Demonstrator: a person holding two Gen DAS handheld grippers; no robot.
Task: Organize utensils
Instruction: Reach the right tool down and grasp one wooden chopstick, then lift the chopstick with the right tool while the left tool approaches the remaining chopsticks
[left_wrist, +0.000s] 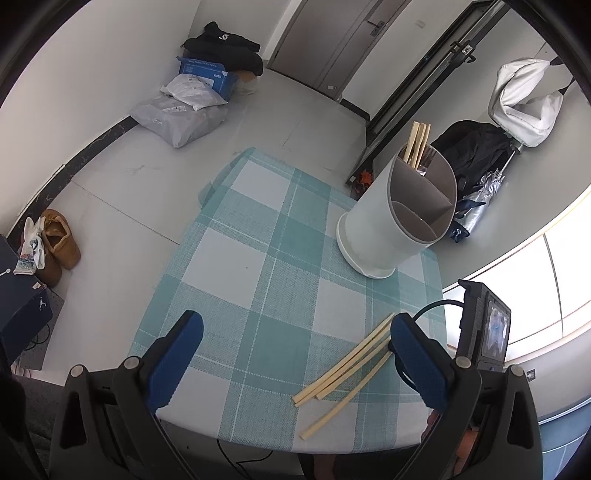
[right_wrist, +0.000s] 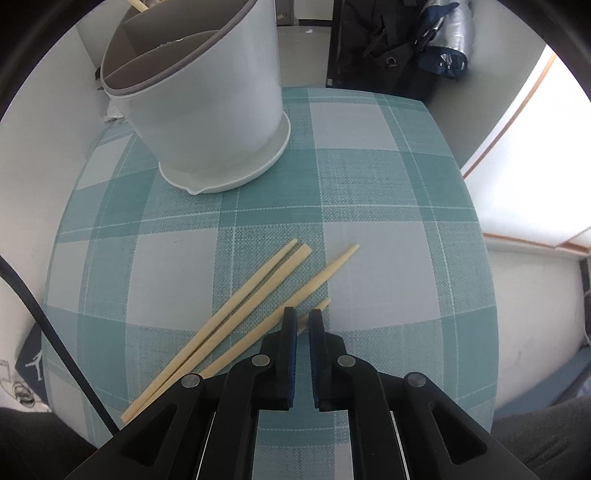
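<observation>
Several pale wooden chopsticks (right_wrist: 240, 314) lie loose and slanted on the teal checked tablecloth (right_wrist: 369, 184). My right gripper (right_wrist: 303, 319) points steeply down, its blue pads nearly together on the rightmost chopstick (right_wrist: 323, 304), whose tip sticks out past them. The white divided utensil holder (right_wrist: 207, 110) stands at the table's far side. In the left wrist view the holder (left_wrist: 388, 221) has a few chopsticks (left_wrist: 417, 144) upright in its back compartment. My left gripper (left_wrist: 295, 328) hangs open above the near table, the loose chopsticks (left_wrist: 343, 369) by its right finger.
A black device with a small screen (left_wrist: 484, 325) sits just right of the left gripper's right finger. The floor beyond the table has bags and a blue box (left_wrist: 199, 92), brown shoes (left_wrist: 59, 243) and dark clothes (left_wrist: 476, 155). A black cable (right_wrist: 55, 332) crosses the left.
</observation>
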